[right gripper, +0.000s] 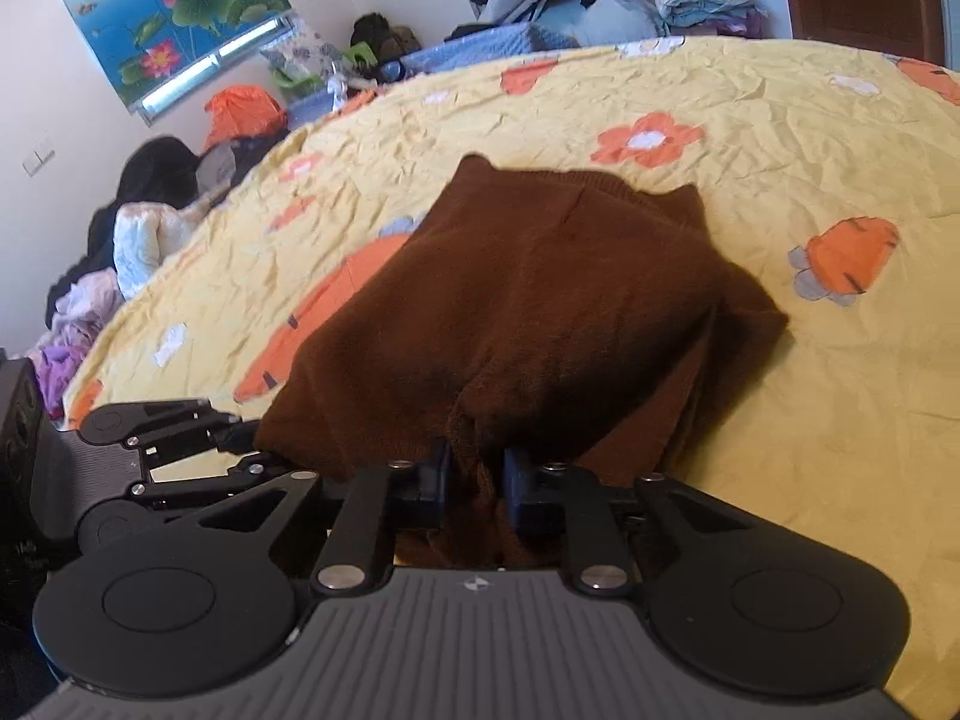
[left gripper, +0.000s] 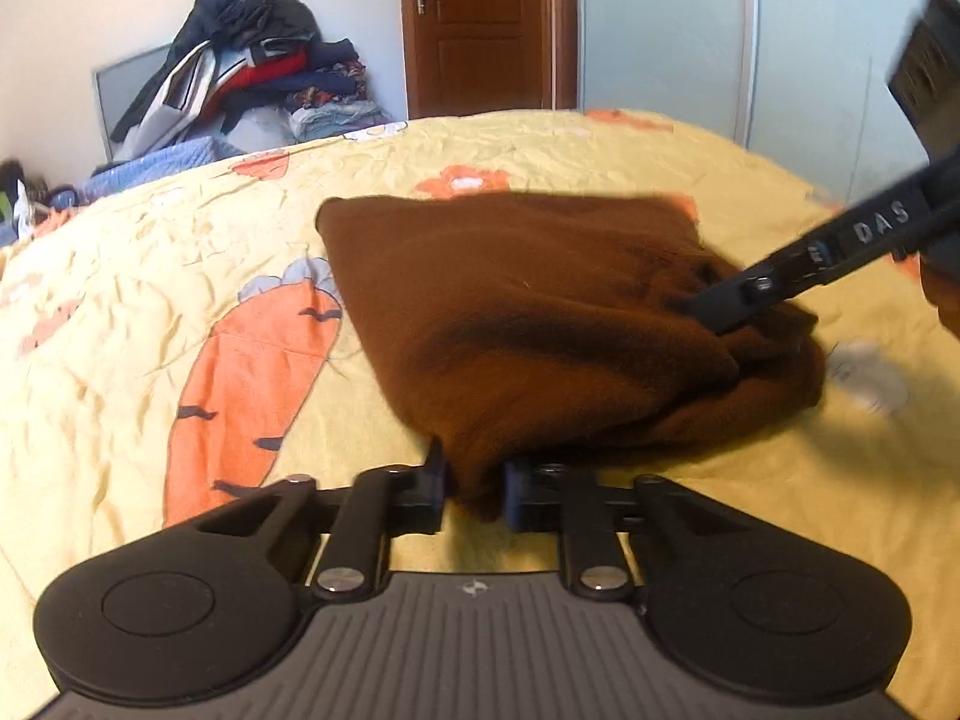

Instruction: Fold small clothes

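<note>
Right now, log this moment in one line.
left gripper: shut on brown knit garment | right gripper: shut on garment | yellow carrot-print bedsheet

We are seeing a bed point(left gripper: 150, 276) filling mid-frame, wearing a crumpled yellow sheet with orange carrot and flower prints; a brown knitted garment point(left gripper: 540, 312) is lying bunched centre-right on it.

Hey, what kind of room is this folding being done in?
Most likely a home bedroom: the brown garment lies on a bed with a yellow carrot-print bedspread, clothes are piled by the wall, and there is a wooden door.
</note>
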{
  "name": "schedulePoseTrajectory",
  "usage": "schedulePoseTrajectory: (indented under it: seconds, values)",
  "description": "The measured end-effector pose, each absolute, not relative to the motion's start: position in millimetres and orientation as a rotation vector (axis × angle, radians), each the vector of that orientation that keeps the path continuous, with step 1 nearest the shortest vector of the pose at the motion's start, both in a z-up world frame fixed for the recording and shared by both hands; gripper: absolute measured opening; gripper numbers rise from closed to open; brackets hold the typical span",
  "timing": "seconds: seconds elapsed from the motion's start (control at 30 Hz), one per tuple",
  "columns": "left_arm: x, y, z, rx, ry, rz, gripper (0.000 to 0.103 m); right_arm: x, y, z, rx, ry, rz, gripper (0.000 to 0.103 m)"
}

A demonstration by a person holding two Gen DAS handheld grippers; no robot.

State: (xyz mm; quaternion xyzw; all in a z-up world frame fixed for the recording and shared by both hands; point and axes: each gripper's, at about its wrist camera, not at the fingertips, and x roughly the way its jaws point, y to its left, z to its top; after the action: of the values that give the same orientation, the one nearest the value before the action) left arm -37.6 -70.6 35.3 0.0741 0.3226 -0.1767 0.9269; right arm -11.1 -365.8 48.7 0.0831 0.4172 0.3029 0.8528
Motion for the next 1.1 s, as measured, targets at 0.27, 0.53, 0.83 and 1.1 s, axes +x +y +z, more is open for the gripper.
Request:
schedulePoseTrajectory:
  seconds: [0.27,0.53,0.83,1.1]
  values:
    - [-48,-64,19,0.264,0.699,-0.414,0.013,-21,-391,21,0.305,0.937,0.62,0.022]
    - [-66,-36,43,0.227,0.654,-0.516,0.015,10,-423,51,0.47,0.791,0.56,0.087]
    - [-61,-61,50,0.235,0.587,-0.469,0.074,79,-410,21,0.479,0.874,0.464,0.029]
    - [-50,-45,45,0.169,0.645,-0.432,0.074,69,-444,4,0.509,0.847,0.419,0.019]
